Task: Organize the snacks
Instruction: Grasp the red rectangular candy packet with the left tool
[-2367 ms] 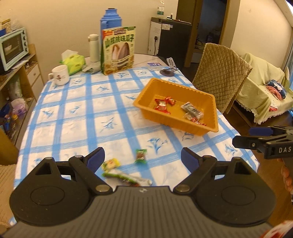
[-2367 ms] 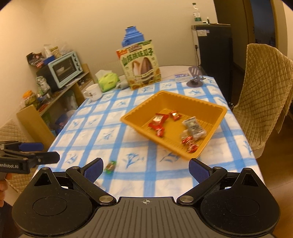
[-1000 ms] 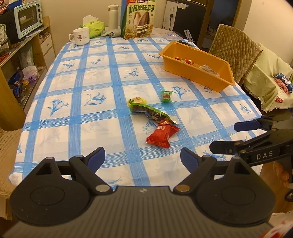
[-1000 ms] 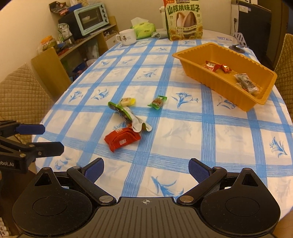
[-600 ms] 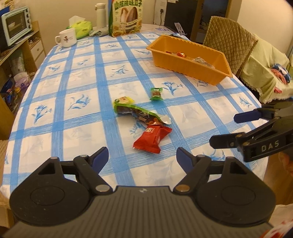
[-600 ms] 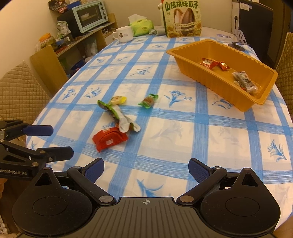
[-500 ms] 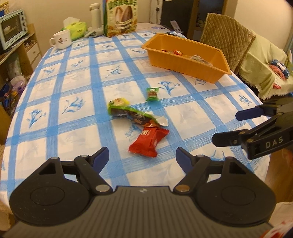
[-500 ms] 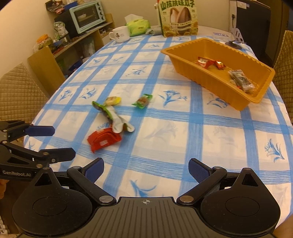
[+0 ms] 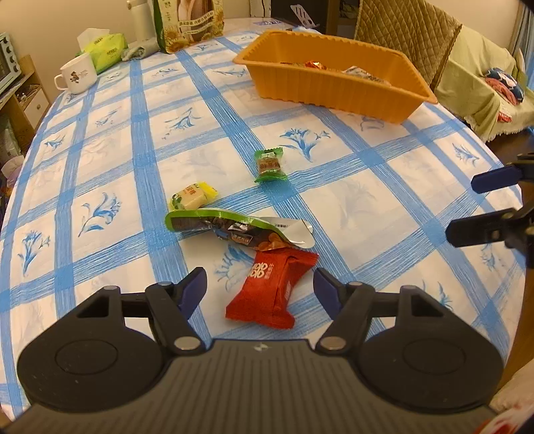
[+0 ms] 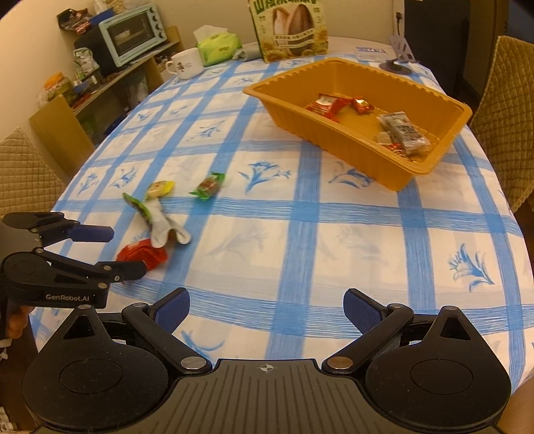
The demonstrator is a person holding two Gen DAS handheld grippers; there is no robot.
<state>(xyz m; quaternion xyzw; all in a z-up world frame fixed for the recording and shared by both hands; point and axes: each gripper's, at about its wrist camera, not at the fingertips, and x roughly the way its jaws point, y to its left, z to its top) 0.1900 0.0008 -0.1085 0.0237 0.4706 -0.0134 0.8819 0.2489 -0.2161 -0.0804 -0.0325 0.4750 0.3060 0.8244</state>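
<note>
**Left gripper poised over red snack packet; four snacks loose on tabletop**

On the blue-checked tabletop, four snacks lie loose in a cluster. Nearest the left gripper is a red snack packet, lying between its spread fingers but not touched by them; nothing is grasped. Just beyond it, and touching it, lies a long green wrapper with its silver inner side showing. A small yellow candy sits just beside that wrapper's far end, and a small green candy lies apart, toward the orange tray.

That tray stands on the far right of the tabletop and holds several wrapped snacks, red and dark.

Right gripper hovers above bare cloth near the tabletop's edge, fingers released, holding nothing.

Behind the tray stand a sunflower-seed bag, a white mug and a tissue pack.
</note>
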